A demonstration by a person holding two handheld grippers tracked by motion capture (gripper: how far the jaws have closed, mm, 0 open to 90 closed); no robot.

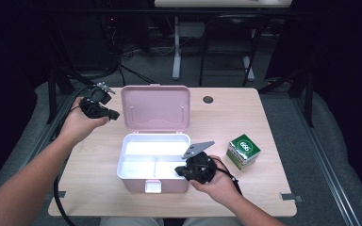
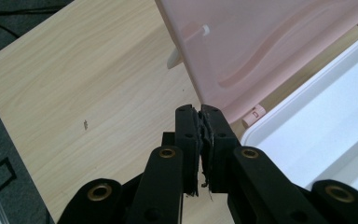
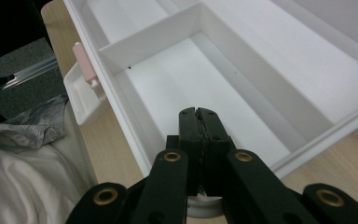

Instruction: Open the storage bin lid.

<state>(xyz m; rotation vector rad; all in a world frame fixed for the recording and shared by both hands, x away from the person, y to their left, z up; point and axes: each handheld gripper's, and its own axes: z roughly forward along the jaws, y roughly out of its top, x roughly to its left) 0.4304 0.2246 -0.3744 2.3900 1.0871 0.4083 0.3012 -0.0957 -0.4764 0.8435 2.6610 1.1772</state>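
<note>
Just to the right of the right hand-held gripper [image 1: 193, 170], whose jaws are pressed together on nothing over the open pink box [image 1: 136, 181], stands the green carton [image 1: 243, 150] on the table [image 1: 89, 174], well apart from the empty, closed left hand-held gripper [image 1: 104, 112].
</note>
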